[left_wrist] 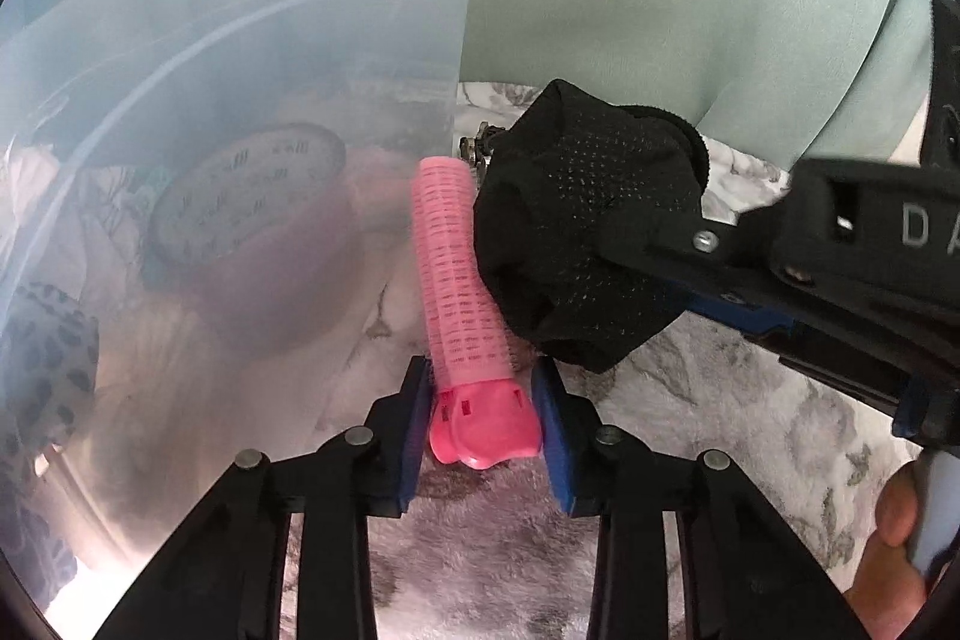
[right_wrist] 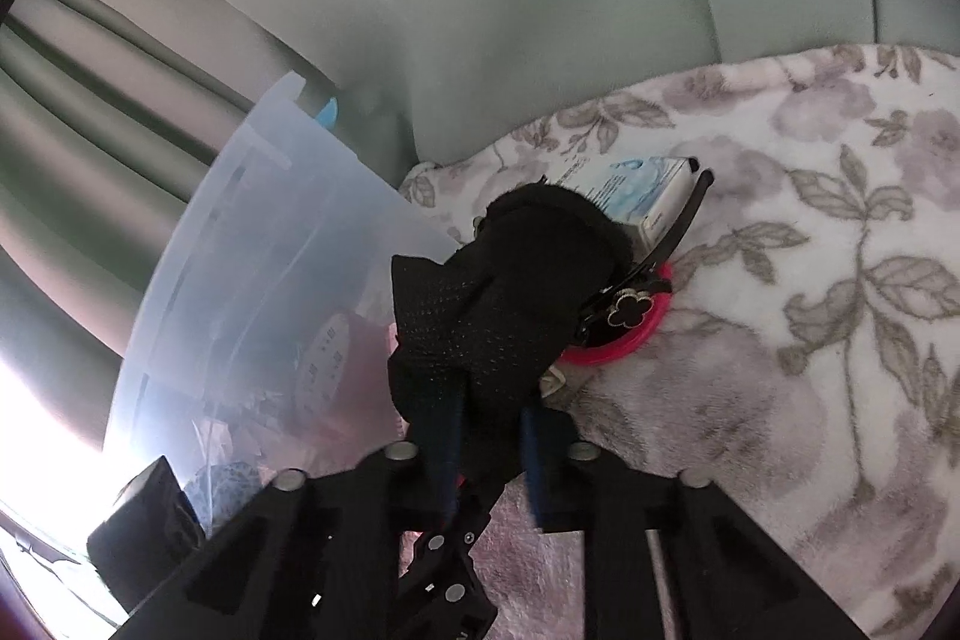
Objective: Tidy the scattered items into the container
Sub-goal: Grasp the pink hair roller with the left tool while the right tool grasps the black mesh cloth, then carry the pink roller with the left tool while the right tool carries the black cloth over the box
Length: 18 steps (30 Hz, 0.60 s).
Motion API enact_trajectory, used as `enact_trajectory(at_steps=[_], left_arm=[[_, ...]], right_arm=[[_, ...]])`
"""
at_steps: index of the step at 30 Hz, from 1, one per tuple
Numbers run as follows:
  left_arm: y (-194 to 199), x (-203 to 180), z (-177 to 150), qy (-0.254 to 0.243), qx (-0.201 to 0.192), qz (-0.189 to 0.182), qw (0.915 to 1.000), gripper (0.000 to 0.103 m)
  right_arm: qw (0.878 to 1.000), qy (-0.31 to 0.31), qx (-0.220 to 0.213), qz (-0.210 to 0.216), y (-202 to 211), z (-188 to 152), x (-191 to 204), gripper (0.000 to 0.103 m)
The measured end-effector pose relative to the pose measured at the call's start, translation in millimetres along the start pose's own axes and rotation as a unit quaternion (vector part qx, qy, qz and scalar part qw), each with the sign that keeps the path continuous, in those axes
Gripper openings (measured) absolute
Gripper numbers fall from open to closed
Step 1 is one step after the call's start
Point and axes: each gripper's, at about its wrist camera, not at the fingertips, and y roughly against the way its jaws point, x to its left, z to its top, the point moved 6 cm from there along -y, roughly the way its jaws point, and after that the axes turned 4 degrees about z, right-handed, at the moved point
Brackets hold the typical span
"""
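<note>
The left claw (left_wrist: 480, 400) has its blue pads either side of the pink roller (left_wrist: 459, 280), narrow and snug at the capped end, so it looks gripped; the roller's far end points up beside the bin (left_wrist: 300, 40) wall. The right claw (right_wrist: 489, 430) is clamped tight on the black cloth (right_wrist: 504, 292), a bunched mesh piece that hangs off its pads just beside the roller. Both loads sit right at the clear bin, which already holds a round tin (left_wrist: 246, 196) and other bits behind its cloudy wall. Beyond the cloth, a pink ring (right_wrist: 624, 334), a black headband (right_wrist: 678, 226) with a flower charm and a small box (right_wrist: 636, 190) lie on the floral blanket (right_wrist: 810, 280), not yet tidied. To do this well, I'd say lift both claws clear above the rim before crossing, keep the roller from snagging the cloth, and release only once each is well inside, since the long roller could tip back out.
</note>
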Motion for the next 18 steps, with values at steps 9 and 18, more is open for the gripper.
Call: enact_trajectory(at_steps=[9, 18], left_arm=[[11, -6, -7, -0.012, 0.011, -0.028, 0.9995, 0.034], [47, -24, -16, -0.049, 0.002, -0.067, 0.9965, 0.034]], right_arm=[[1.0, -0.003, -0.026, -0.005, 35, -7, 5, 0.01], [0.998, -0.01, -0.062, -0.024, 90, -22, 9, 0.008]])
